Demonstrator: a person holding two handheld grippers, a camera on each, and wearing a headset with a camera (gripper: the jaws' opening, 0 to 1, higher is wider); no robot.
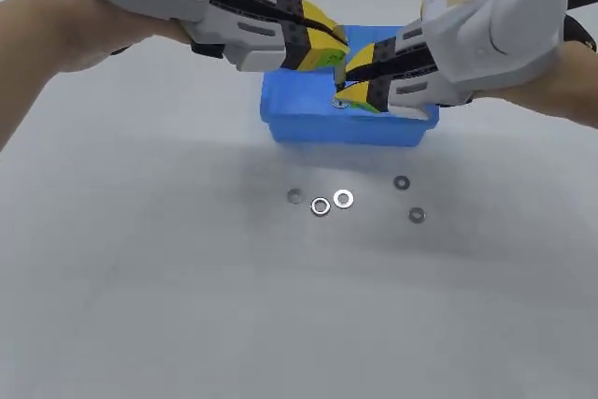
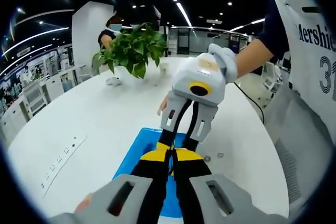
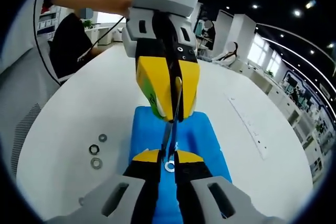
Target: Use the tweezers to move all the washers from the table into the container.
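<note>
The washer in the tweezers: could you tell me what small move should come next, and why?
Probably ease the squeeze of the right hand-held gripper so the tweezers open: the washer at their tip is over the blue container, so it should drop inside.

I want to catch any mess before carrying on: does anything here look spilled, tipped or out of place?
Nothing stands out. The blue container sits flat on the table, five washers lie loose in front of it, and the tweezers hold another washer over the container.
</note>
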